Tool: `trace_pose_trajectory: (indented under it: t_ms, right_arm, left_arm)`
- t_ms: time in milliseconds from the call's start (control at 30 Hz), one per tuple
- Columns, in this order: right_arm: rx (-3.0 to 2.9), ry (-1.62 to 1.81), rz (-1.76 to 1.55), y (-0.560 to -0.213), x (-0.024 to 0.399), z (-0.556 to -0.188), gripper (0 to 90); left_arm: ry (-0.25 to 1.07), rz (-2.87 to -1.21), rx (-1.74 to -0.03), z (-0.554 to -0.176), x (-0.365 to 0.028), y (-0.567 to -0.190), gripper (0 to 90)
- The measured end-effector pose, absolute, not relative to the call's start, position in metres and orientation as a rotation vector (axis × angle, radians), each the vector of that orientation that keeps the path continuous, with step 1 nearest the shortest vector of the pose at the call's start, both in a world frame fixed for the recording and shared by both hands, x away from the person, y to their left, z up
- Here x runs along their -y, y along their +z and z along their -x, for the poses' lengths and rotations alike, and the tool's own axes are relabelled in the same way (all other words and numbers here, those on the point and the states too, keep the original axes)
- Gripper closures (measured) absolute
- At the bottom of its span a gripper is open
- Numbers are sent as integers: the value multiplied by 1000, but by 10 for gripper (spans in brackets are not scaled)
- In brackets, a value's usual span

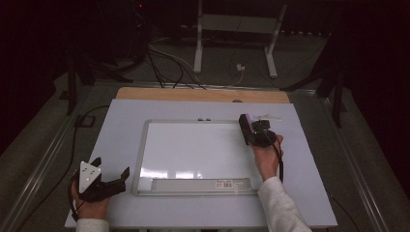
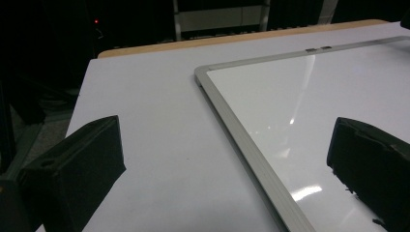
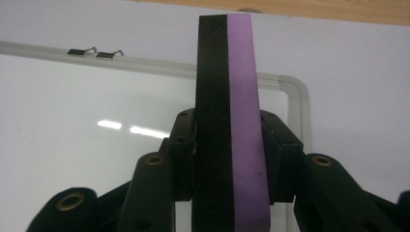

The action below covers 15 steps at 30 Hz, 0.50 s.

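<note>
Clamped in the right gripper was a whiteboard eraser, black felt on one side and purple foam on the other, standing on edge with both jaws pressed flat against its faces. In the high view this gripper hung at about two o'clock from the middle of the whiteboard, over that board's right frame near the far corner. The board surface looked clean and glossy, with two small binder clips at its twelve o'clock edge. At about eight o'clock the left gripper rested on the white table just beside the board's near left corner, jaws spread wide and holding nothing.

To wipe well, the wrist would probably need to roll until the black felt face lay flat on the board, then sweep in long overlapping strokes with light, even pressure. Pinning the frame with the left gripper would likely stop the board sliding.
</note>
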State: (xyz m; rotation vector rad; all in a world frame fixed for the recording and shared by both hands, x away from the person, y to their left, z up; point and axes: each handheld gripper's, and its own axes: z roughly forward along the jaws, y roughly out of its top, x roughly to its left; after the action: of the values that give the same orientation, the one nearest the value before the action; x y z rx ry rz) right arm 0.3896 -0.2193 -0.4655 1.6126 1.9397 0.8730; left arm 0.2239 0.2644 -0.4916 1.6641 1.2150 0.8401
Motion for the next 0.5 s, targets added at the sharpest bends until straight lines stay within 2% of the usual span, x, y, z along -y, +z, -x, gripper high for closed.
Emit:
trace_pose_trajectory:
  t_ms: [500]
  right_arm:
    - [-1867, 860, -1688, -465, 241, -392, 631]
  left_arm:
    - [844, -1668, -1214, -223, -264, -491, 6]
